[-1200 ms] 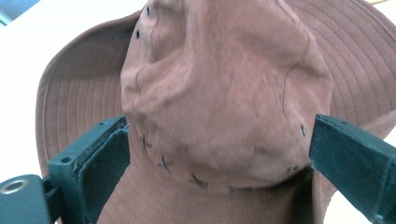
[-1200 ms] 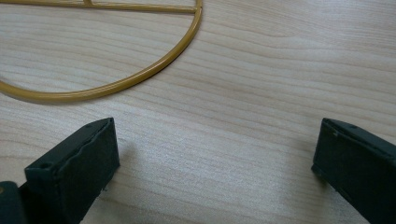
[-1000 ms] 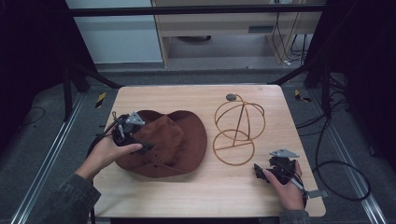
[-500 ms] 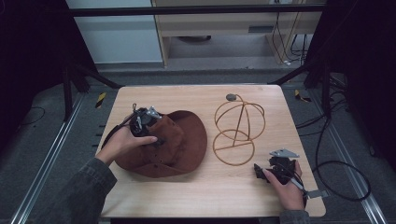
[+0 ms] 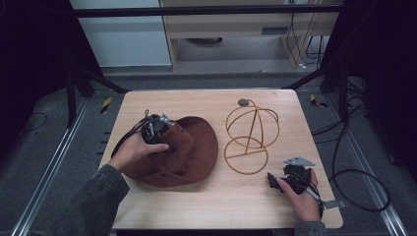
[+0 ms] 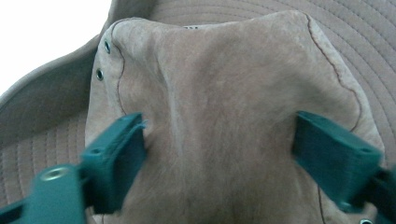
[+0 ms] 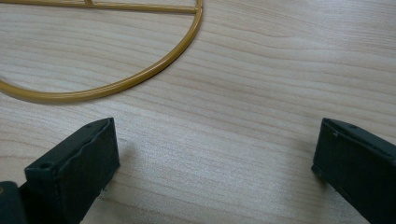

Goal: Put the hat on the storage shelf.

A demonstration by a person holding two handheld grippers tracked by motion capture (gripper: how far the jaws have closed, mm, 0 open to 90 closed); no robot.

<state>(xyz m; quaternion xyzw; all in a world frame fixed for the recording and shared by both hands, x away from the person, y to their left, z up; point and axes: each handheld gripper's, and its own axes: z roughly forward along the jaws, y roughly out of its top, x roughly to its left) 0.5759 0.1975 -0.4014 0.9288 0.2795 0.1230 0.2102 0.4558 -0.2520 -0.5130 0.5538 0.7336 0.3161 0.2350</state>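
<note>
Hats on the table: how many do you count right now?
1. The brown hat lies on the table's left half, beside the wire stand, with the left gripper straddling its crown. Nothing suggests another hidden.

A light wooden table (image 5: 206, 201) stands on grey floor (image 5: 44, 162), black cables (image 5: 361, 174) trailing at right, yellow-black tape (image 5: 105, 104) nearby.

hat (image 5: 189, 152) left of wire stand (image 5: 251, 135), apparently apart
</note>
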